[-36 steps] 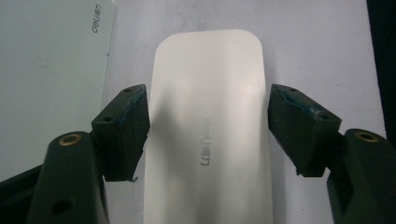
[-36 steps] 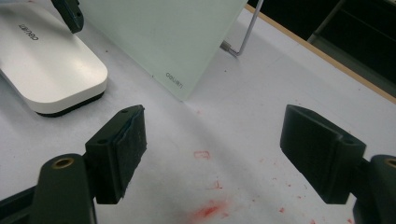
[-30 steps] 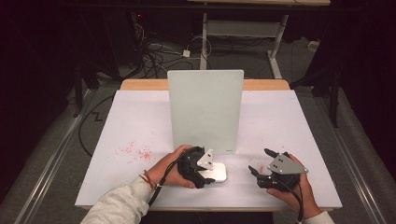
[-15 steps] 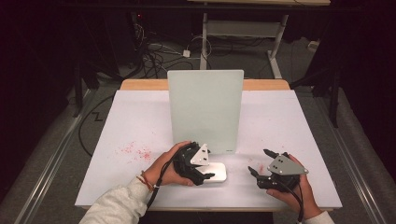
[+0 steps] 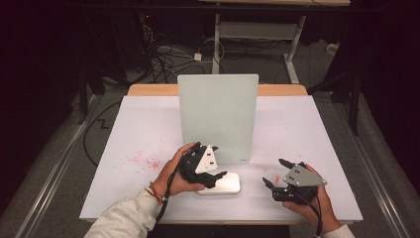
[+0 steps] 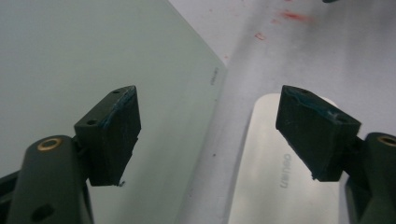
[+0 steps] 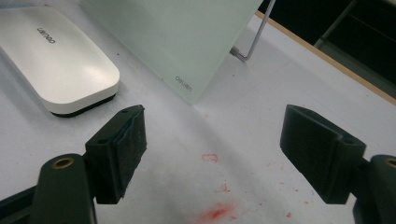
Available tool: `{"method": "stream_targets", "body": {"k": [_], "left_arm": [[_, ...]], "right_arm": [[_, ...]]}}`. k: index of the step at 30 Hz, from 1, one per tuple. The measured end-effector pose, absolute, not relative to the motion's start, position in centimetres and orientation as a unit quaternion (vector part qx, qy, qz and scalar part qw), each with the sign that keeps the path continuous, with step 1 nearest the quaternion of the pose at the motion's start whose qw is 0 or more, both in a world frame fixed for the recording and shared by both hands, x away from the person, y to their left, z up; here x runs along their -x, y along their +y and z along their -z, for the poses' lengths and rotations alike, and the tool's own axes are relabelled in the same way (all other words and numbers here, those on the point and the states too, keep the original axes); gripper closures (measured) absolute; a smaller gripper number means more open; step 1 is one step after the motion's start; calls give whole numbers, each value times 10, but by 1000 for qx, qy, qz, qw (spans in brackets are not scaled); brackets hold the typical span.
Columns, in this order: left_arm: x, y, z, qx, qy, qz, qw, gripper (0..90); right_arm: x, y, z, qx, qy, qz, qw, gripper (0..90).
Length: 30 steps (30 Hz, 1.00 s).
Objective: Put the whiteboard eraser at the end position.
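A pale green board (image 5: pixel 218 117) stands upright near the middle of the white worktop (image 5: pixel 133 134), propped from behind by a thin wire leg (image 7: pixel 254 32). A flat white eraser (image 5: pixel 223 184) lies just in front of the board's lower edge, close to the near edge of the worktop. The left tool (image 5: pixel 210 174) hangs over the eraser's left end, its jaws spread wide and gripping nothing; in the left gripper view the eraser sits under the right-hand jaw and the board behind the other. The right tool (image 5: pixel 277 174), also wide open and empty, rests towards the near right corner, apart from the eraser. Red smudges (image 5: pixel 143 159) mark the worktop left of the board.
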<state>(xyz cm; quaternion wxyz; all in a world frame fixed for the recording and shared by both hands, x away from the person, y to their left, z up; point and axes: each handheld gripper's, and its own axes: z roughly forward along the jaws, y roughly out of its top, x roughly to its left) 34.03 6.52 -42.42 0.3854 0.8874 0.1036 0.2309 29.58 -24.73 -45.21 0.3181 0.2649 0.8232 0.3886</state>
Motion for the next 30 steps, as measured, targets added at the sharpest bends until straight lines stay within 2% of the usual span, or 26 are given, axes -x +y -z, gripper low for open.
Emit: {"method": "stream_targets", "body": {"k": [12,30], "left_arm": [[-339,78,416,-865,122,-284,395,214],[-337,101,410,-852,144,-309,396,197]], "right_arm": [[-295,-248,451,-266,822,-389,321,232],[-294,-248,449,-267,818,-393,325,231]]}}
